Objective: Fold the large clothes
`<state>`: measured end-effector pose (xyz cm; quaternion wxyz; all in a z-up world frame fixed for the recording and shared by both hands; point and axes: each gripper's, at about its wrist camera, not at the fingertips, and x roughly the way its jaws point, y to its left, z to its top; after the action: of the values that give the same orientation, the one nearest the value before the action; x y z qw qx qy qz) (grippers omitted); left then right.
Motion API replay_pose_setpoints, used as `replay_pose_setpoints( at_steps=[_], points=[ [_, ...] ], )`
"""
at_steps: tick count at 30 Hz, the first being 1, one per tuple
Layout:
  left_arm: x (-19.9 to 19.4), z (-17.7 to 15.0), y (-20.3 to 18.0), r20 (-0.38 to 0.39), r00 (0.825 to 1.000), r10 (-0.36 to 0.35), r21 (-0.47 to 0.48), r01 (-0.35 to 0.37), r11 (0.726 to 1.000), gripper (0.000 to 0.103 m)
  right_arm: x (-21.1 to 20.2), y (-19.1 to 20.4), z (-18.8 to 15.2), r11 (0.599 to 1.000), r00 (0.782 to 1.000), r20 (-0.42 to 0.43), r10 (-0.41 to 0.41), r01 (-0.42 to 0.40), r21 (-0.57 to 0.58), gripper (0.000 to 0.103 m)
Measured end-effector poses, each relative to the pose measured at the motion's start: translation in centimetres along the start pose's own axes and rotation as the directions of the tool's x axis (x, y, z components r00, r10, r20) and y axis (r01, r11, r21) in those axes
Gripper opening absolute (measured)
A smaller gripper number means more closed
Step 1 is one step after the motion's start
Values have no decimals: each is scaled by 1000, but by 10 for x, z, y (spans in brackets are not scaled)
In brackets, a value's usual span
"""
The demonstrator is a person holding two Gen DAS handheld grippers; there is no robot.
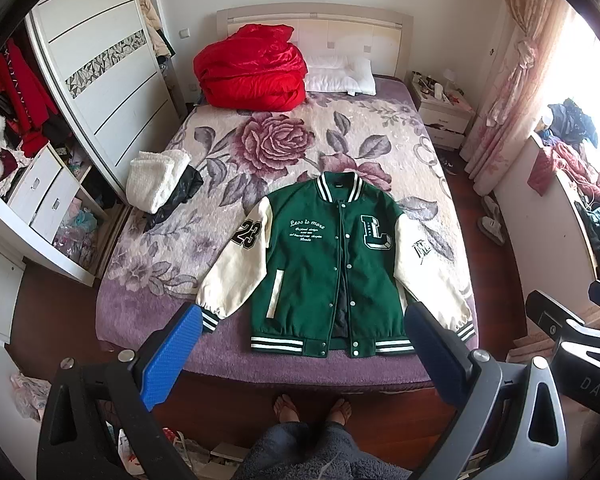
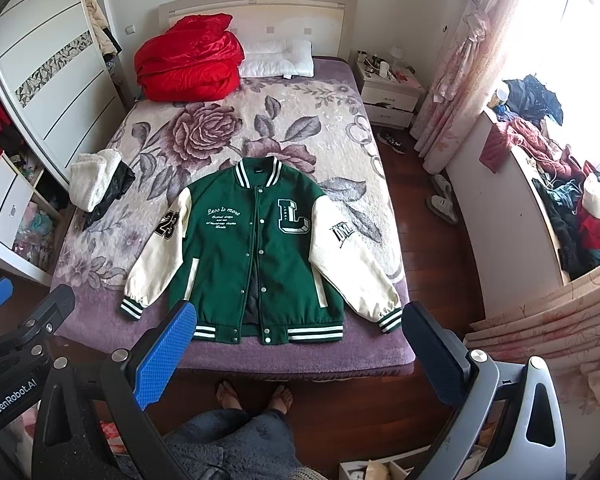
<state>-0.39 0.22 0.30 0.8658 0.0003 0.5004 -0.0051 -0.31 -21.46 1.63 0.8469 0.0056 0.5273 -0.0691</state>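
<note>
Left wrist view: the left gripper (image 1: 300,344) is hovering above the foot of the bed (image 1: 228,360), jaws spread wide and gripping nothing. The green varsity jacket with cream sleeves (image 1: 320,264) is lying flat, front up, on the floral blanket (image 1: 268,144) near the bed's foot, sleeves angled outward, front partly unsnapped. A red quilt bundle (image 1: 250,68) and a white pillow (image 1: 340,76) are sitting by the headboard. A folded white fleece (image 1: 156,176) is resting at the bed's left edge. The person's bare feet (image 1: 312,408) are standing on the wooden floor just below.

Right wrist view: the right gripper (image 2: 300,344) is likewise hovering over the foot of the bed, jaws released and empty. The jacket is lying well apart from both blue pads (image 2: 160,352).
</note>
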Motion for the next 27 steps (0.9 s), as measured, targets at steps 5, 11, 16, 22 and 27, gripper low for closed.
replay_pose_setpoints(
  at_steps=[5,11,16,22,27],
  points=[
    [-1,-1,1,2,1000,1,0,-1,1000,103,0,-1,2,1000,1000,-1,-1,1,-3,103],
    [-6,10,7,3,1000,-3,1,3,1000,103,0,-1,1,1000,1000,2,0,0,-3,103],
    [-10,18,9,5,1000,-5,2,5,1000,103,-5,4,5,1000,1000,2,0,0,-6,103],
    [-10,17,8,5,1000,-6,1,6,1000,103,-4,4,4,1000,1000,3,-1,1,-8,103],
    [-10,16,8,8,1000,-5,2,5,1000,103,-5,5,3,1000,1000,4,-2,2,-10,103]
  ],
)
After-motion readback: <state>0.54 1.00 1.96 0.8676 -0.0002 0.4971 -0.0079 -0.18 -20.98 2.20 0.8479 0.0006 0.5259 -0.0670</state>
